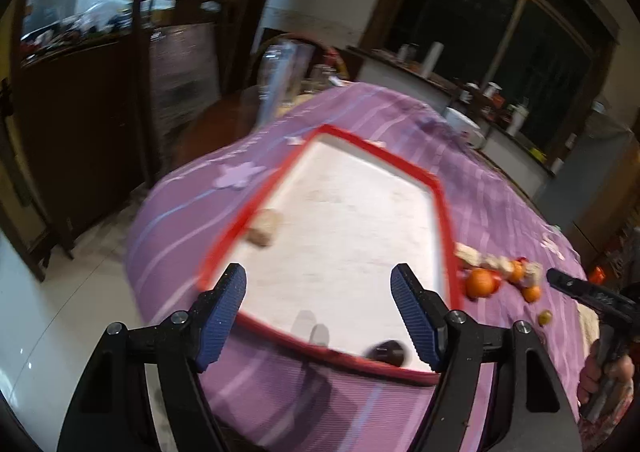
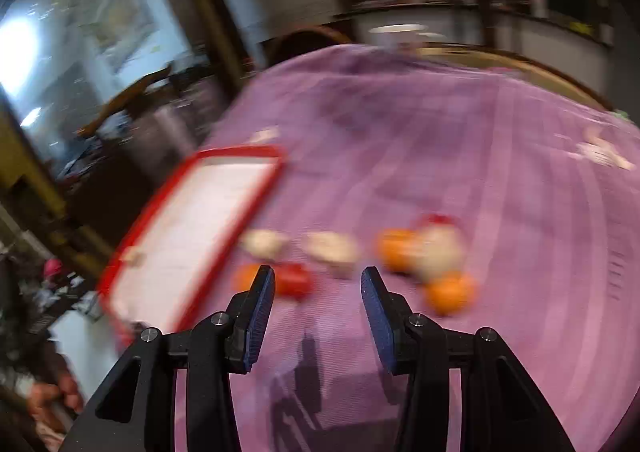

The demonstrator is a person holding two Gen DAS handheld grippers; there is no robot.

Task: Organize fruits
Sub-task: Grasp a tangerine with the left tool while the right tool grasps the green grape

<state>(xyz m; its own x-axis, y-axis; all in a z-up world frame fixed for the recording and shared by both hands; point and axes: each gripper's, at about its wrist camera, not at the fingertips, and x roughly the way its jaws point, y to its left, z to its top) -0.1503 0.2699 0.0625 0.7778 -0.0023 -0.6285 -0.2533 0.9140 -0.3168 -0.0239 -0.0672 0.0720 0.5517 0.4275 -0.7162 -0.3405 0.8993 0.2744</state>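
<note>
Purple cloth (image 1: pixel 500 204) covers the table; red-rimmed tray (image 1: pixel 440 212) sits on it with a white floor. Loose fruit lies in a cluster on the cloth just beside the tray's right edge, outside it.

Left gripper (image 1: pixel 320 316) hovers over the tray's near rim, jaws well apart, nothing between them. Right gripper (image 2: pixel 318 308) hangs above bare cloth short of the cluster, jaws apart and empty. Its view is badly smeared, so fruit outlines are soft.

Step in hand, as judged: right gripper goes for a piece from the cluster. Nearest candidates are a red fruit (image 2: pixel 294 280) just past the left pad and a pale lump (image 2: pixel 332 248) ahead of the gap. Two oranges (image 2: pixel 450 292) sit further right, crowded against another pale piece. Advice: pick the outlying piece first, centre it between the pads before closing, squeeze gently since round fruit can roll out sideways. Slow down; the blur suggests too much speed for a clean approach.

Tray contents: one pale lump (image 1: pixel 266 228) near the left rim, one dark round item (image 1: pixel 388 352) at the near rim, kind unclear. Rest of floor bare.
</note>
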